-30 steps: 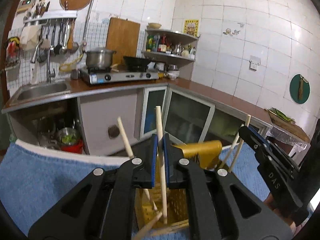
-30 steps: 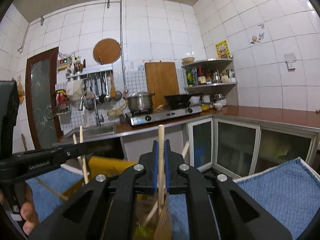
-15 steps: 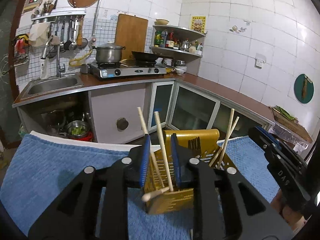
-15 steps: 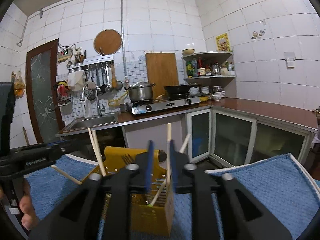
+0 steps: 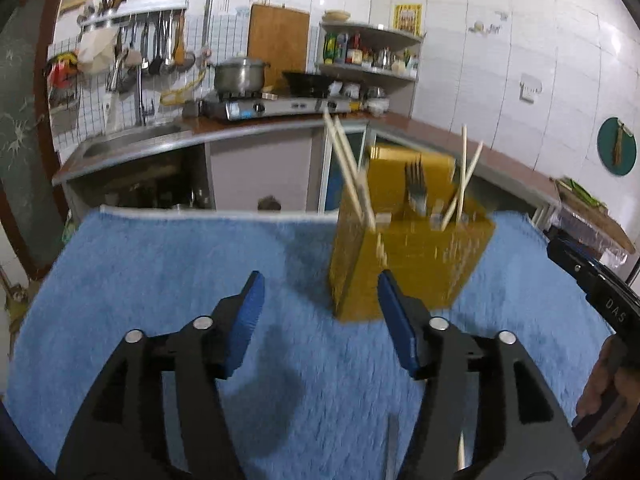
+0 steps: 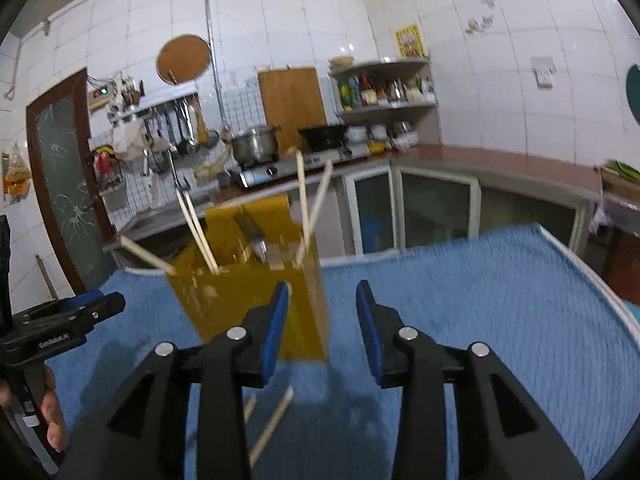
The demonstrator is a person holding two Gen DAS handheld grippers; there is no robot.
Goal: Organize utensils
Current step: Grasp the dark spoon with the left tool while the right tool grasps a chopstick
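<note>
Yellow holder [image 6: 256, 288] is seen standing on the blue-towelled desk [image 6: 480, 300]. Chopsticks [image 6: 196, 228] lean leftward at its left, a fork [image 5: 416, 184] stands tines-up mid-holder, and two crossed chopsticks [image 5: 464, 176] rise at its right. Left claw [image 5: 320, 324] and right claw [image 6: 322, 328] are opening, nothing between them.

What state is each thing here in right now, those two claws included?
Left claw: opening, nothing between its jaws.
Right claw: opening, empty.
Yellow utensil holder: upright on the blue towel.
Chopsticks: leaning in the holder.
Fork: standing tines up.
Loose chopsticks: lying on the towel.
</note>
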